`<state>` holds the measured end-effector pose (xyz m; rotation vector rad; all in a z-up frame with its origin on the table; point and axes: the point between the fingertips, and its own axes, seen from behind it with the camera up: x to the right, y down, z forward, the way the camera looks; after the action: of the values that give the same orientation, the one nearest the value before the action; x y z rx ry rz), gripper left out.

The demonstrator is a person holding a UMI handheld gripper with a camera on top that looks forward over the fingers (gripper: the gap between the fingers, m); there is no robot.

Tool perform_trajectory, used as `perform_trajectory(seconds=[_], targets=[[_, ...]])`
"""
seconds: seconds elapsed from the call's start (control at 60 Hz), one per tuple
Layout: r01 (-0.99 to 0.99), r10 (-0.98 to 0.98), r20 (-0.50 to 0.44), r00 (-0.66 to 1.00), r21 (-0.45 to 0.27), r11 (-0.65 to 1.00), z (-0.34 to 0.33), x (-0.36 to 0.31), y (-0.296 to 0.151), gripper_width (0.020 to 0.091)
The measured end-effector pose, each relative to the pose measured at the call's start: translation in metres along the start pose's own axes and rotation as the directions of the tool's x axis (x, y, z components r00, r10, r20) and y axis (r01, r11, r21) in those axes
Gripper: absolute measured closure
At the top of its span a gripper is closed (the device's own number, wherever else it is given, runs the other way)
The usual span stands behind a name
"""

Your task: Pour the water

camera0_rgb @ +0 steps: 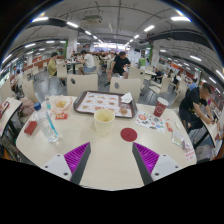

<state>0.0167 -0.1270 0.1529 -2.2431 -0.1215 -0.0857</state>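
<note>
Hovering empty with fingers apart at lower centre, the claw (110,160) faces the cup (104,121) at mid-frame and the water bottle (48,120) at left on the desk (100,165); an off-centre grasp would likely topple the bottle.

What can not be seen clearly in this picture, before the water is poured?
- Gripper view: the inside of the pale yellow cup is too small to show any water.
- The clear plastic water bottle: its fill level is unclear.
- The print on the rectangular patterned tray is too small.
- The open tongs hold nothing.
</note>
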Motion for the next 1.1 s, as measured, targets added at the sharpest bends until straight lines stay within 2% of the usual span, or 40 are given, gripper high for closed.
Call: perform_trajectory(seconds=[0.133, 0.15, 0.167, 0.283, 0.383, 0.55, 0.7, 0.817, 0.917, 0.967, 0.983, 1.05, 1.1], targets=[[-0.01, 0.009, -0.043, 0.999, -0.021, 1.0, -0.007, -0.022, 0.007, 0.0254], [-0.009, 0.008, -0.049, 0.999, -0.025, 1.0, -0.006, -0.002, 0.011, 0.0253], [-0.013, 0.011, -0.055, 0.998, -0.027, 1.0, -0.009, -0.029, 0.011, 0.0252], [-0.029, 0.027, -0.053, 0.998, -0.036, 0.999, -0.018, -0.077, 0.021, 0.0253], [-0.043, 0.043, 0.0, 0.999, -0.029, 0.999, -0.019, -0.134, 0.031, 0.0252], [-0.038, 0.032, 0.121, 0.992, 0.052, 0.998, 0.0, -0.236, 0.024, 0.0252], [-0.044, 0.021, 0.171, 0.985, 0.136, 0.99, 0.04, -0.296, -0.001, 0.0253], [-0.076, 0.048, 0.152, 0.987, 0.185, 0.98, 0.077, -0.31, -0.022, 0.0249], [-0.088, 0.068, 0.099, 0.993, 0.208, 0.974, 0.107, -0.302, -0.035, 0.0264], [-0.094, 0.077, 0.087, 0.993, 0.219, 0.971, 0.118, -0.298, -0.039, 0.0289], [-0.096, 0.078, 0.088, 0.993, 0.223, 0.97, 0.12, -0.298, -0.041, 0.0319], [-0.092, 0.072, 0.089, 0.993, 0.246, 0.965, 0.127, -0.296, -0.047, 0.0539], [-0.077, 0.055, 0.09, 0.994, 0.254, 0.964, 0.132, -0.296, -0.052, 0.0543]])
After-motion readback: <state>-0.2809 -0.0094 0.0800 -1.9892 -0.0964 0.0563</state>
